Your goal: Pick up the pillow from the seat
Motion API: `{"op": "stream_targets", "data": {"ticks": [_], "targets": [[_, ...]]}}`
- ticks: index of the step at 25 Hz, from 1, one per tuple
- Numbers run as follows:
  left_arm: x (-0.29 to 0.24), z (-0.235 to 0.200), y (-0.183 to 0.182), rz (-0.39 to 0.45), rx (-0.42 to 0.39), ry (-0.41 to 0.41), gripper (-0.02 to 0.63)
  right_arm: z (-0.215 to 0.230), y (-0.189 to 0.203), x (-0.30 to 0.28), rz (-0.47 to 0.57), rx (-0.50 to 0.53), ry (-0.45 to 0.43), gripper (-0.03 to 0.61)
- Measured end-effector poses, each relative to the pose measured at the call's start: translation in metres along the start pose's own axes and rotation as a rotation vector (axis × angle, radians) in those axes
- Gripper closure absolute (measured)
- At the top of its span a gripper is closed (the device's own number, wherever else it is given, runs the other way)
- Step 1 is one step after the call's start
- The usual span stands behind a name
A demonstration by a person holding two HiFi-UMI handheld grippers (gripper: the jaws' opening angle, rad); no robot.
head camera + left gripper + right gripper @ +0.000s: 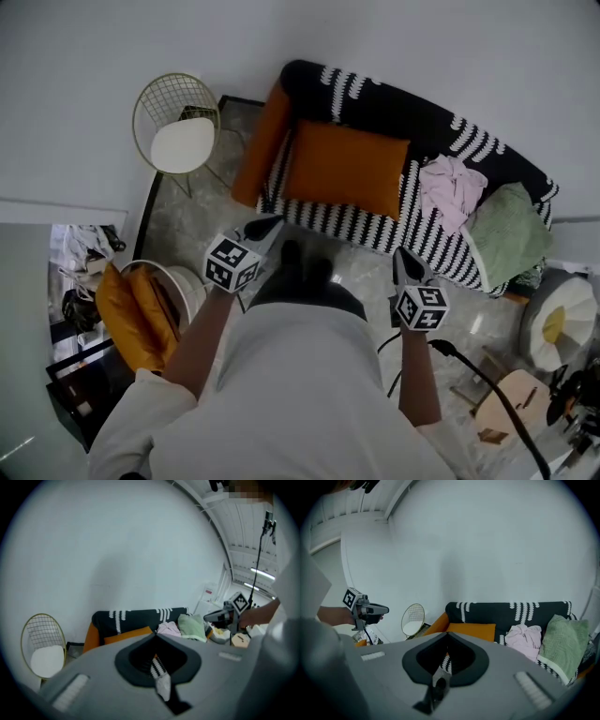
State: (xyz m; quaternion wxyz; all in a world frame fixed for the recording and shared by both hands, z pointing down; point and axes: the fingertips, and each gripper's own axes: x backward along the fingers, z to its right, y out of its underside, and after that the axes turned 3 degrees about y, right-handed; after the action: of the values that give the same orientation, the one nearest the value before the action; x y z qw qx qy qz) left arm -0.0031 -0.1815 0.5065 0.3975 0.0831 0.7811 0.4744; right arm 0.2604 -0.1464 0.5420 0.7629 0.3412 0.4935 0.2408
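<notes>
Jaws shut tight on both sides, nothing between them. The left gripper (159,673) has its two tips pressed together on air, and the right gripper (439,679) shows the same, closed and empty. Both are held out in front of the person and tilted downward, over the pale floor (192,225) and short of the sofa (394,103). Neither is touching anything.

And there's the target: the orange pillow (345,169) lies flat on the black-and-white striped seat, toward the sofa's left end, clear of both grippers. In the head view the left gripper's tips sit near the seat's front edge, below the pillow's lower left corner but apart from it. The right gripper hangs further right, in front of the seat's middle.

Just beside the pillow, a second orange cushion (262,141) leans at the sofa's left arm. On the pillow's other side a crumpled pink cloth (453,190) is heaped on the seat. Past it, a green blanket (506,230) fills the right end. Off to the left of the sofa, a gold wire chair (178,127) with a white seat pad stands by the wall.
</notes>
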Motion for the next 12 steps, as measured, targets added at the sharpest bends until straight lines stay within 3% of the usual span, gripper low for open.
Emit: {"op": "stream_targets", "data": {"ticks": [12], "targets": [[-0.057, -0.036, -0.003, -0.053, -0.005, 0.064, 0.615, 0.019, 0.011, -0.047, -0.060, -0.093, 0.045, 0.574]]}}
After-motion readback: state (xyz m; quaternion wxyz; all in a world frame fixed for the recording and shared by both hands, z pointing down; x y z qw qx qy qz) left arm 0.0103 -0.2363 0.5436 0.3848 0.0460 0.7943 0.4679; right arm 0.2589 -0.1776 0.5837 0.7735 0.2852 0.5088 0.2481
